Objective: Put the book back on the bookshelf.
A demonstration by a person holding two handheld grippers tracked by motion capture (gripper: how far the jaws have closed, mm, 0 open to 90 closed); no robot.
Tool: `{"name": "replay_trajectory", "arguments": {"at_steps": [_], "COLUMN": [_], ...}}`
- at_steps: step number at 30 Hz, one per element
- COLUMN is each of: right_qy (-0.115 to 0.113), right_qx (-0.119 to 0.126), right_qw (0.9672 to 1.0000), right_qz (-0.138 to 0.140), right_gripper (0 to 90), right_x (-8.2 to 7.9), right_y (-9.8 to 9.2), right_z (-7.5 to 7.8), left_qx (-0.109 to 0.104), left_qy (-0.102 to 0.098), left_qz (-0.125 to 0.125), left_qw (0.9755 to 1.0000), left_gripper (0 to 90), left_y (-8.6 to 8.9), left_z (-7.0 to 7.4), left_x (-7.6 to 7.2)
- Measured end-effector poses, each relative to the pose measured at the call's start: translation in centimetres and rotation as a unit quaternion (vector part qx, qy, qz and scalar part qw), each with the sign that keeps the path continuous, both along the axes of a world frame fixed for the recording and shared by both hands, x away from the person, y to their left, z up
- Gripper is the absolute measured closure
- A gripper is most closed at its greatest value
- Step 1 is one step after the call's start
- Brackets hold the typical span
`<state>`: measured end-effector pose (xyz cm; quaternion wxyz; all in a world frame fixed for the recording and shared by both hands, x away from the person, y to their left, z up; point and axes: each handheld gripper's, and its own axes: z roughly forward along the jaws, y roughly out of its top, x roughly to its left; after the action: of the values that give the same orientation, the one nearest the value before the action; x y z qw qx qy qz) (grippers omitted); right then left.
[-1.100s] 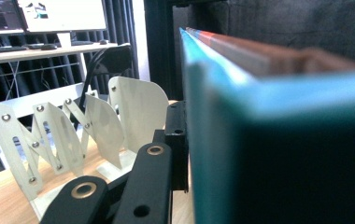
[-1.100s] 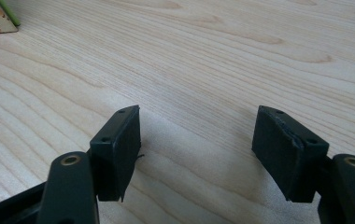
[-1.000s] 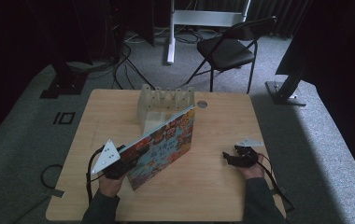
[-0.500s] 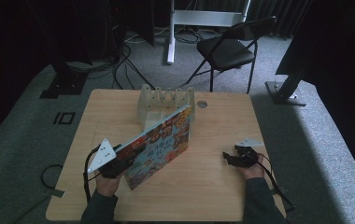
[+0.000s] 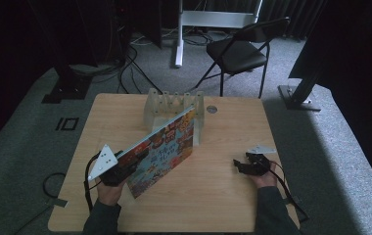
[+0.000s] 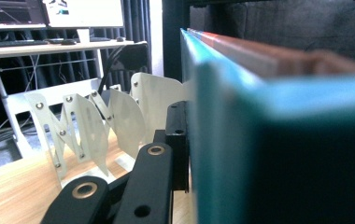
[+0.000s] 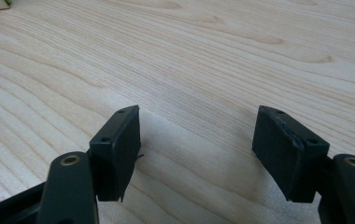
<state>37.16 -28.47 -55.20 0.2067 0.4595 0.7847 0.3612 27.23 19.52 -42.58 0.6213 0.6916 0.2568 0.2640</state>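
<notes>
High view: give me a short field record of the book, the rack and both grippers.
book: colourful cover, tilted, lower corner on the table, top end at the rack
rack: white, slotted, at the table's far side
left gripper: shut on the book's lower end
right gripper: open, nothing between the jaws, low over bare wood
</notes>
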Motion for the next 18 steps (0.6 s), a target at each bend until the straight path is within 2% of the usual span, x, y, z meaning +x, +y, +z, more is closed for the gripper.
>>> {"name": "replay_trajectory", "arguments": {"at_steps": [14, 18], "right_qy": [0.0, 0.0], "right_qx": [0.0, 0.0], "right_qw": [1.0, 1.0], "right_qz": [0.0, 0.0], "right_gripper": [32.1, 32.0], "right_x": [0.0, 0.01], "right_y": [-0.01, -0.01], "right_z": [0.0, 0.0], "left_qx": [-0.003, 0.002], "left_qy": [0.004, 0.001], "left_qz": [0.005, 0.005], "left_qw": [1.0, 1.0], "left_gripper": [80.5, 80.6], "left_y": [0.27, 0.1], "left_z": [0.15, 0.31], "left_x": [-0.18, -0.43]}}
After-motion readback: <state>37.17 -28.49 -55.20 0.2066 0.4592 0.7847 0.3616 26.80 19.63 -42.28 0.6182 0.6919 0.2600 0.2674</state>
